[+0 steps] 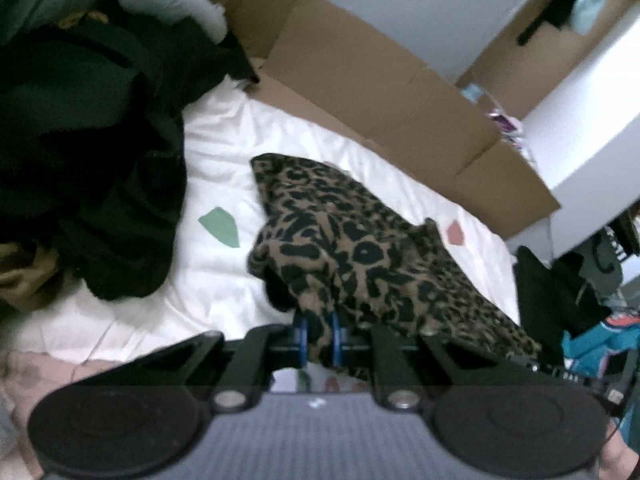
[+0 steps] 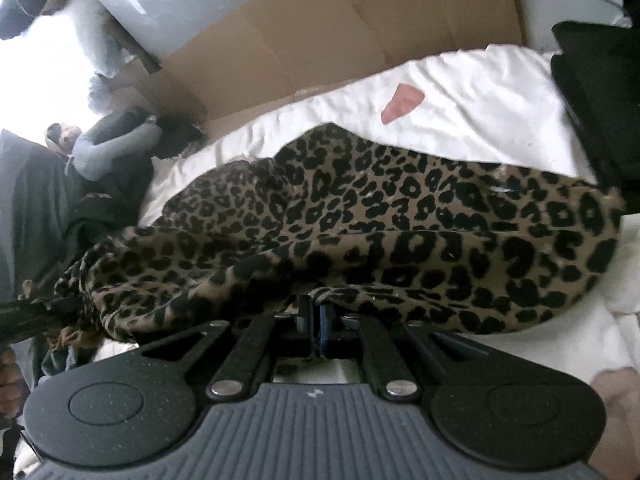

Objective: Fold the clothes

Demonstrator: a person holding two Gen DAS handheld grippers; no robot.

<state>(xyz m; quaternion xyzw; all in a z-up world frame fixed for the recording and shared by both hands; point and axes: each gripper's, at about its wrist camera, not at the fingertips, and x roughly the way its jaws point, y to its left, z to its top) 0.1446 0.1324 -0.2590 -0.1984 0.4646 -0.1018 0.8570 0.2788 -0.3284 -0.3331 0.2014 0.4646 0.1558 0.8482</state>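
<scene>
Both grippers (image 1: 320, 334) (image 2: 316, 312) seemingly on leopard garment (image 1: 352, 248)

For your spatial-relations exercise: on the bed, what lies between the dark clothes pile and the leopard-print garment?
In the left wrist view, only white bedding with one green patch lies between the dark clothes pile and the leopard-print garment.

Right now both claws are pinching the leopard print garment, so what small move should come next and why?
Probably draw the left claw and right claw apart to stretch the leopard garment flat over the white bedding: it lies bunched and creased, both claws shut on its edge.
</scene>
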